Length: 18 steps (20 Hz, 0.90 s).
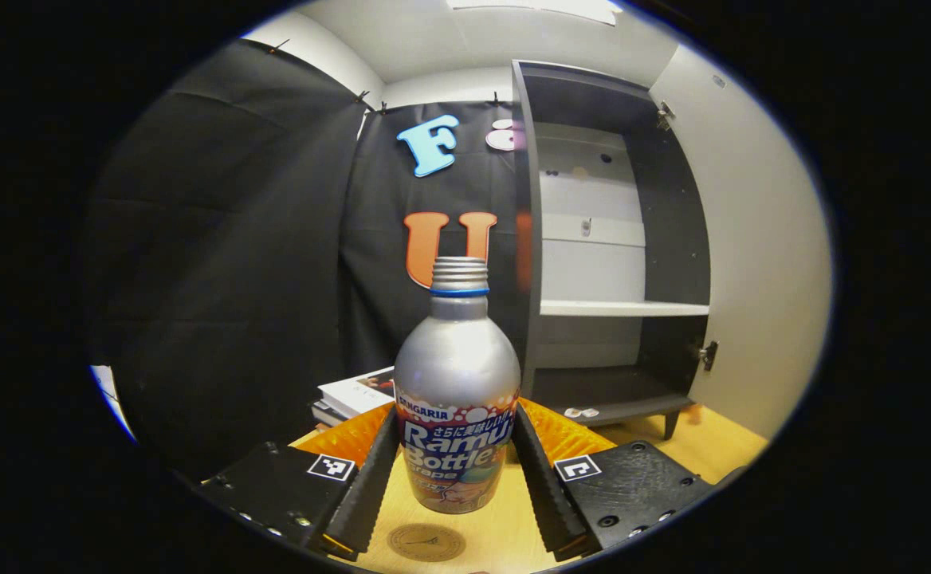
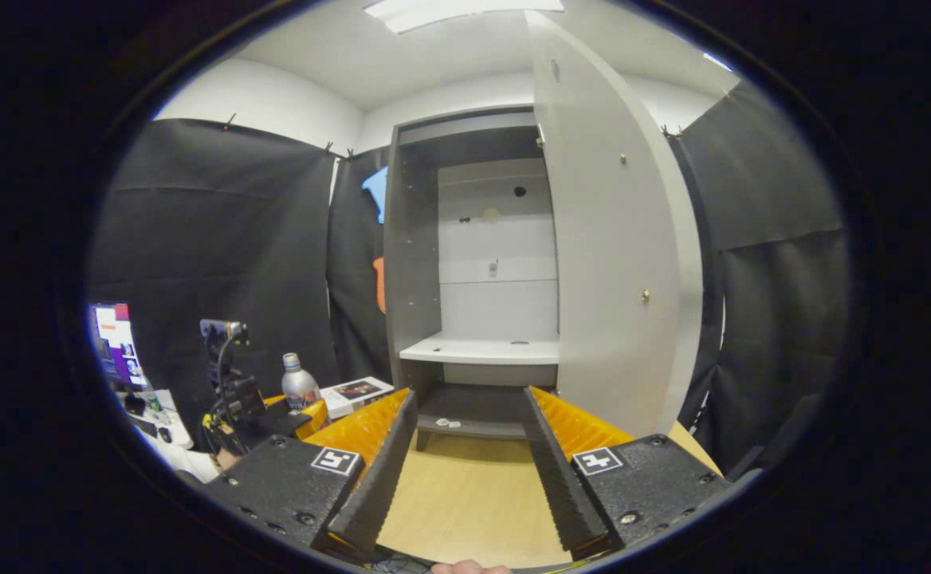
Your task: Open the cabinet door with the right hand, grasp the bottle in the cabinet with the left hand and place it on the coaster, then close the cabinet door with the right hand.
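Right gripper (image 2: 465,470), jaws parted over the bare wooden table (image 2: 465,510), faces the cabinet (image 2: 481,271) at frame centre; its door (image 2: 617,263) stands open at right. Lower left: the bottle (image 2: 299,384) beside the left gripper (image 2: 274,414), books (image 2: 358,392) behind.

Stacked books (image 1: 354,395) on the wooden table (image 2: 465,494), a lit monitor (image 2: 117,343) at far left
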Each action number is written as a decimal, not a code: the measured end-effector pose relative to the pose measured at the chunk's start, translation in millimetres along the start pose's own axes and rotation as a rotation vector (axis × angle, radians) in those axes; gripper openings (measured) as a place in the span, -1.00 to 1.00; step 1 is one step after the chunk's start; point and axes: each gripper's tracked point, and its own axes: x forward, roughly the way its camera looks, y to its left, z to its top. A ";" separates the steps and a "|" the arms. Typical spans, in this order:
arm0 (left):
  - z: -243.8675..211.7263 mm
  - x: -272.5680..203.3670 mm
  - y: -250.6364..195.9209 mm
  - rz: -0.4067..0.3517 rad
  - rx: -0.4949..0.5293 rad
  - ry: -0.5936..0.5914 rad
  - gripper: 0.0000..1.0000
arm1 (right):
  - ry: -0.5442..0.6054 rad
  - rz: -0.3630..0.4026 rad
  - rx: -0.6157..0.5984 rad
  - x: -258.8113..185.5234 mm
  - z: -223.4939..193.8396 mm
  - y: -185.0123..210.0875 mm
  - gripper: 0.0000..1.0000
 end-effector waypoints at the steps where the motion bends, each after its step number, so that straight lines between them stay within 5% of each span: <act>1: -14.3 1.7 6.4 0.021 0.002 0.014 0.51 | 0.006 -0.001 -0.003 -0.7 -1.4 2.5 0.66; 9: -110.6 6.0 22.3 0.067 -0.010 0.152 0.52 | 0.036 -0.025 -0.024 1.8 -4.4 12.1 0.66; 18: -146.5 16.2 39.5 0.092 -0.004 0.201 0.53 | 0.063 -0.042 -0.057 1.7 -6.4 22.4 0.66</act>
